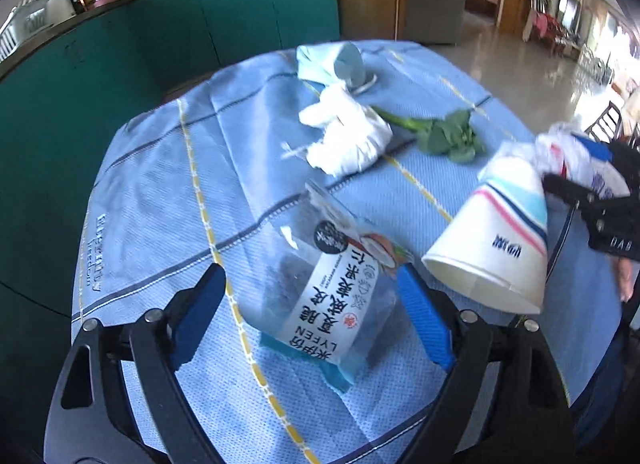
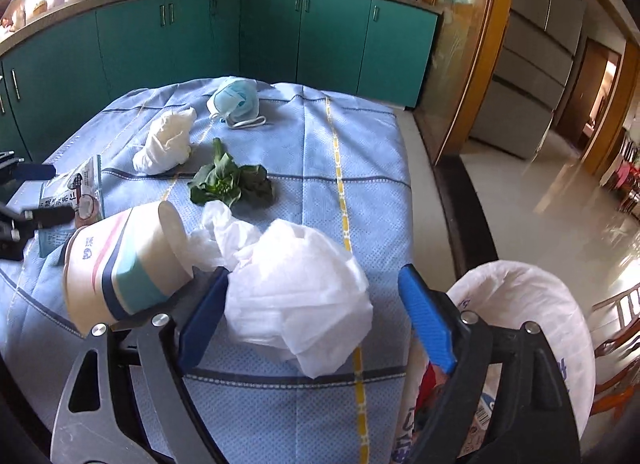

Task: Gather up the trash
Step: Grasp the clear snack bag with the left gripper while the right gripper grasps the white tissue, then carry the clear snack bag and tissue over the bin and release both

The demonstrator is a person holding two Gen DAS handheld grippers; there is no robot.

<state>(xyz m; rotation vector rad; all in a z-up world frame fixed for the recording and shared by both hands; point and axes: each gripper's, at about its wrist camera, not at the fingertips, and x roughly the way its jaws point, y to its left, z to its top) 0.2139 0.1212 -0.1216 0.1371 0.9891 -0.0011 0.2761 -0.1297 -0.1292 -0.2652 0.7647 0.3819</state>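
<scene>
While both sets of jaws stand wide apart and clamp nothing, the trash items lie spread over a table covered with a blue cloth (image 2: 360, 151).

Left gripper (image 1: 312, 296): the jaws are spread, with a snack wrapper (image 1: 336, 292) lying on the cloth between the blue pads. The right pad sits at the wrapper's edge; the left pad is clear of it. No pressure on the wrapper is visible.

Right gripper (image 2: 312, 296): the jaws are spread around a crumpled white plastic bag (image 2: 300, 296) lying on the cloth. The left pad touches or nearly touches the bag; the right pad stands apart from it.

Item positions, right wrist view, taken from the plastic bag:
- Paper cup (image 2: 124, 264), tipped on its side, at 9 o'clock, just beside the left pad.
- Leafy green stalk (image 2: 228, 183) at 11 o'clock.
- Crumpled tissue (image 2: 166, 141) at 11 o'clock, beyond the greens.
- Blue face mask (image 2: 236, 103) at 12 o'clock, near the far edge of the table.
- Lined waste bin (image 2: 520, 304) at 3 o'clock, off the table edge.

Green cabinets (image 2: 264, 35) run behind the table.
</scene>
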